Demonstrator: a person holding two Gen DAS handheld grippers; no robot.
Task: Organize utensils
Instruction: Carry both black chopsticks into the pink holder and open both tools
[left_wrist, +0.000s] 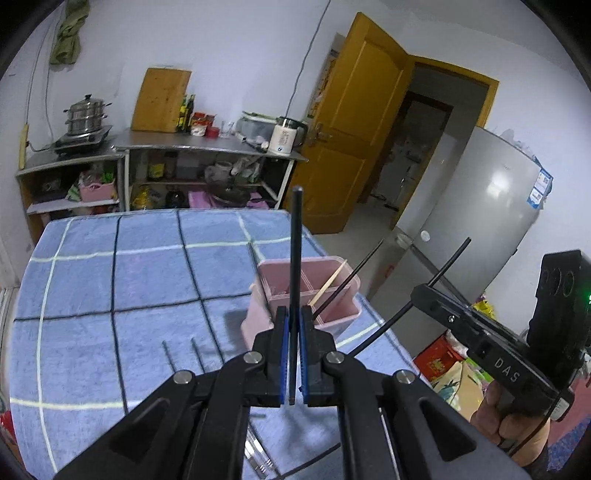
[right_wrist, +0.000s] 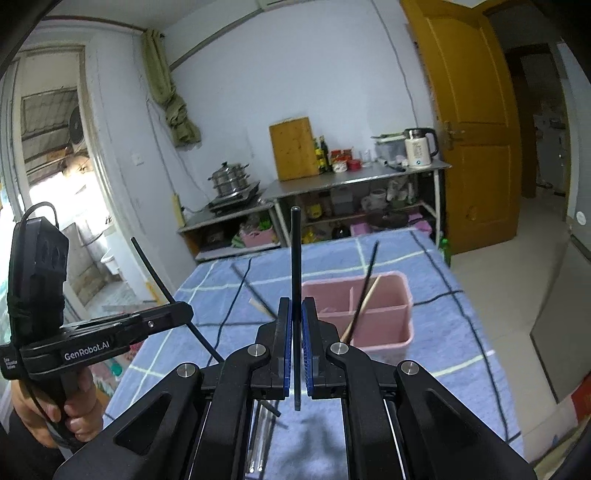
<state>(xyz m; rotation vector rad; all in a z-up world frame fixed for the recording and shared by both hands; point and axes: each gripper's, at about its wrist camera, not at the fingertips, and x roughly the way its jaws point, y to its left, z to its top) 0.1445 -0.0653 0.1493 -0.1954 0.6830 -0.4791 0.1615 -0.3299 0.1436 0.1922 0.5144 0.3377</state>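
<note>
My left gripper (left_wrist: 294, 319) is shut on a black chopstick (left_wrist: 296, 240) that stands upright between its blue pads, just in front of the pink divided utensil box (left_wrist: 334, 321). My right gripper (right_wrist: 296, 314) is shut on another black chopstick (right_wrist: 295, 251), held upright, with the pink box (right_wrist: 384, 321) just ahead to the right. The box holds a wooden chopstick (right_wrist: 364, 302) and a black chopstick (right_wrist: 369, 269), both leaning. The right gripper also shows at the right of the left wrist view (left_wrist: 428, 291), the left gripper at the left of the right wrist view (right_wrist: 181, 310).
The table wears a blue checked cloth (left_wrist: 147, 277). Two grey sticks (left_wrist: 184, 354) lie on it near me, and more utensils (right_wrist: 258, 302) lie left of the box. A clear item (right_wrist: 258, 443) lies under the right gripper. A fridge (left_wrist: 480, 221) and door (left_wrist: 354, 129) stand to the right.
</note>
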